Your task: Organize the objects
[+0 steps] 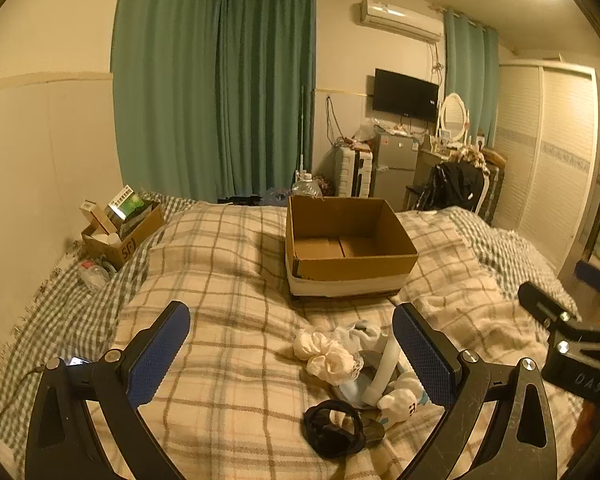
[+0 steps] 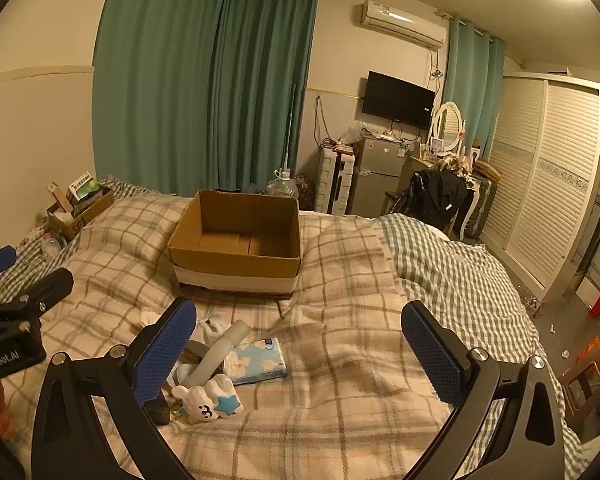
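Observation:
An empty open cardboard box (image 1: 348, 240) (image 2: 240, 240) sits on the plaid blanket in the middle of the bed. In front of it lies a small pile: white scrunchies (image 1: 326, 356), a white tube (image 1: 384, 368) (image 2: 220, 352), a black strap (image 1: 332, 428), a white cloud toy with a blue star (image 2: 208, 400) (image 1: 400, 400) and a blue tissue pack (image 2: 260, 360). My left gripper (image 1: 292, 356) is open and empty, hovering over the pile. My right gripper (image 2: 300, 348) is open and empty, to the right of the pile.
A smaller cardboard box (image 1: 120, 232) (image 2: 80, 208) full of packages stands at the bed's far left by the wall, a plastic bottle (image 1: 94, 274) beside it. Beyond the bed are green curtains (image 1: 220, 92), a fridge (image 2: 376, 180), a chair with a black jacket (image 2: 436, 196) and a wardrobe (image 2: 548, 184).

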Demonstrator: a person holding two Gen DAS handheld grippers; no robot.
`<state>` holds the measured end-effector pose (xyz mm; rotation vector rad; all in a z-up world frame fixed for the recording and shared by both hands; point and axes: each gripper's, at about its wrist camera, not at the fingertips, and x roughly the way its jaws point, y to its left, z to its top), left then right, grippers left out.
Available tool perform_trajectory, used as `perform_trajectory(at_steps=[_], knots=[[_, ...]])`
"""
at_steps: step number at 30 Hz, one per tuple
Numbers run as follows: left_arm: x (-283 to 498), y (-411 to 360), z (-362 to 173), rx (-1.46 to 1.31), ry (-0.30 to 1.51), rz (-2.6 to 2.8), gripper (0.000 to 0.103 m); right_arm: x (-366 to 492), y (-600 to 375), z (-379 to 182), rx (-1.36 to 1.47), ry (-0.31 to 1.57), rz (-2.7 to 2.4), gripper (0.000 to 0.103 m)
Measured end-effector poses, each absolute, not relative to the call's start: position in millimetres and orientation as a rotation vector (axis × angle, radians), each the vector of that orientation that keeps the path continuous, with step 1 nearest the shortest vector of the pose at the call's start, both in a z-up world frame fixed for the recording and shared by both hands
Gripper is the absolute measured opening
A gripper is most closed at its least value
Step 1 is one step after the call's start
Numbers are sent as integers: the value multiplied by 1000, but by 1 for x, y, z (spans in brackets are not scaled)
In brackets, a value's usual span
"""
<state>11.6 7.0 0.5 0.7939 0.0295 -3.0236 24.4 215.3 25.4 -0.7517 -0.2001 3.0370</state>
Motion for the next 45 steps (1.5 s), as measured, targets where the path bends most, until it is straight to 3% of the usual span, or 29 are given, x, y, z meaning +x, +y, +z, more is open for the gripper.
perform_trajectory(at_steps=[7, 17, 18, 21, 26, 30, 36, 39, 42, 45], knots=[[-1, 13, -28, 966, 44, -3004, 103, 19, 219, 17, -799, -208, 3022, 103], [-24, 40, -112, 1425, -25, -2934, 101, -10, 231, -48, -1067, -142, 2992, 103], [-29, 42, -122, 1505, -7, -2920, 99, -11, 232, -52, -1087, -131, 2996, 103], [-38, 43, -143, 1664, 71, -2900, 80, -13, 229, -59, -1119, -133, 2999, 103], [-28, 39, -132, 1583, 122, -2947, 77, -8, 222, -57, -1110, -160, 3033, 103], [-17, 16, -96, 1366, 197, -2968, 77, -5, 215, -51, -1128, -165, 3062, 103], [-12, -15, -68, 1185, 99, -2924, 77, -21, 190, -70, -1291, -144, 3106, 103], [-13, -31, -65, 1168, 134, -2911, 77, -34, 168, -96, -1435, -276, 3049, 102], [-16, -35, -69, 1188, 153, -2908, 77, -45, 152, -120, -1563, -395, 2996, 96], [-18, -35, -77, 1225, 174, -2909, 77, -51, 143, -140, -1655, -478, 2939, 77]])
